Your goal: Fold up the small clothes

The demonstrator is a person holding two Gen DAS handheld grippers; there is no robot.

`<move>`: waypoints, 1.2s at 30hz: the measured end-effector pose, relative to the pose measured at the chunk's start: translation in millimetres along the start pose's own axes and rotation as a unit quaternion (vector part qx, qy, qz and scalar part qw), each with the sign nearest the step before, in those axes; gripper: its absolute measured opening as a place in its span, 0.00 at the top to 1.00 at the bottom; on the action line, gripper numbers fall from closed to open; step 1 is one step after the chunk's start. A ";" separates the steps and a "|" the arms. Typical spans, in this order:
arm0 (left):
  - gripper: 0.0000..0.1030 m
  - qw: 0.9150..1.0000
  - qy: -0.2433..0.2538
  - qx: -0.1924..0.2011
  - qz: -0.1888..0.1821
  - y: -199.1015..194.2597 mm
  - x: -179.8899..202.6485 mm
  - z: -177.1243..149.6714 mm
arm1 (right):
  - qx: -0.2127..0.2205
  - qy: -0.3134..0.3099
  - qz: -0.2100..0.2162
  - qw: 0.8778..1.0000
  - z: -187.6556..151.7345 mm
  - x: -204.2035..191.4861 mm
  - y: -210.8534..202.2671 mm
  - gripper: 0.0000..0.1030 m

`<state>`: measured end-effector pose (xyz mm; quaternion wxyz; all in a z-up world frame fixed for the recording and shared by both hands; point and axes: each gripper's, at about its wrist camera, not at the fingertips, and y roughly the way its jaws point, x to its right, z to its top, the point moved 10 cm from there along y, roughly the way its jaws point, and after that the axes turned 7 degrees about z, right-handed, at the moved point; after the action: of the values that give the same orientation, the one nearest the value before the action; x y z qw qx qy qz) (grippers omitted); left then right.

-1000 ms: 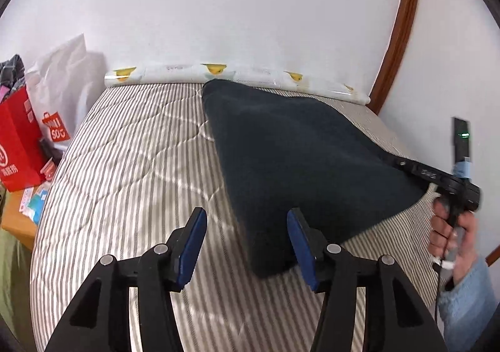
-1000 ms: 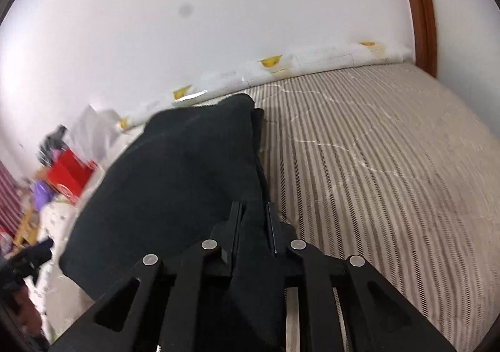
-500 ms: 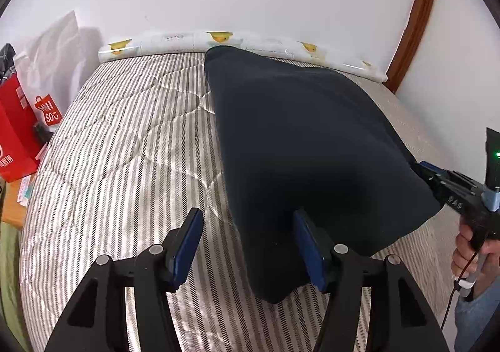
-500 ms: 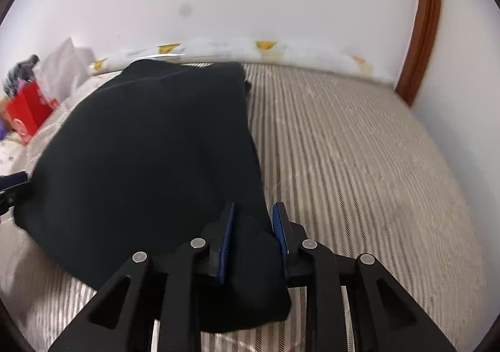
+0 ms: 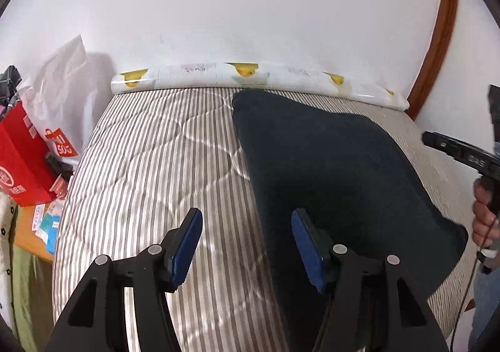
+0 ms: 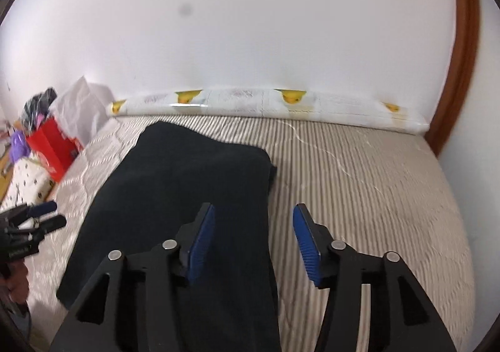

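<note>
Dark garment (image 5: 337, 170) flat on striped bed (image 5: 150, 164). Left gripper (image 5: 247, 245) jaws apart, empty; right gripper (image 6: 253, 242) jaws opening, gripping nothing.

striped mattress (image 6: 375, 183) open, wall (image 6: 250, 39) behind

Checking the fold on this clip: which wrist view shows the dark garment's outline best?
The left wrist view: the dark garment lies flat on the striped mattress, with its far, left and right edges visible. The right wrist view shows the far end and both long sides, but the right gripper, jaws opening and clear of the cloth, hides the near end.
</note>
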<state>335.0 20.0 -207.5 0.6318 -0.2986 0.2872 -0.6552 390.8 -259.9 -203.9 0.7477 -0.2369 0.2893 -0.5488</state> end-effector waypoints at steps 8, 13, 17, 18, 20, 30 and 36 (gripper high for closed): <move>0.41 0.999 0.002 -0.005 -0.045 27.5 7.0 14.2 | -0.062 0.066 0.051 0.995 11.2 22.9 81.6 0.46; 0.41 0.997 0.009 -0.024 -0.071 47.7 21.9 13.8 | -0.079 0.105 0.096 0.987 12.9 28.4 109.4 0.46; 0.40 0.997 0.017 -0.034 -0.071 60.1 30.5 9.9 | -0.099 0.097 0.118 0.983 18.8 20.7 126.3 0.59; 0.40 0.997 0.018 -0.035 -0.071 60.7 30.7 9.6 | -0.093 0.075 0.121 0.985 23.8 16.0 123.8 0.82; 0.40 0.997 0.018 -0.036 -0.072 60.3 30.4 8.9 | -0.039 0.047 0.132 0.989 40.2 14.0 105.1 0.86; 0.40 0.997 0.026 -0.036 -0.066 54.9 30.5 5.5 | -0.045 0.080 0.097 0.991 27.1 40.5 100.5 0.79; 0.40 0.996 0.010 -0.038 -0.075 46.6 26.5 -3.5 | -0.052 0.071 0.110 0.990 -5.1 40.3 56.8 0.59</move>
<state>362.4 -8.2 -244.2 0.5661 -0.3368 0.2949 -0.6921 435.3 -282.5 -252.7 0.7674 -0.2028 0.3946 -0.4629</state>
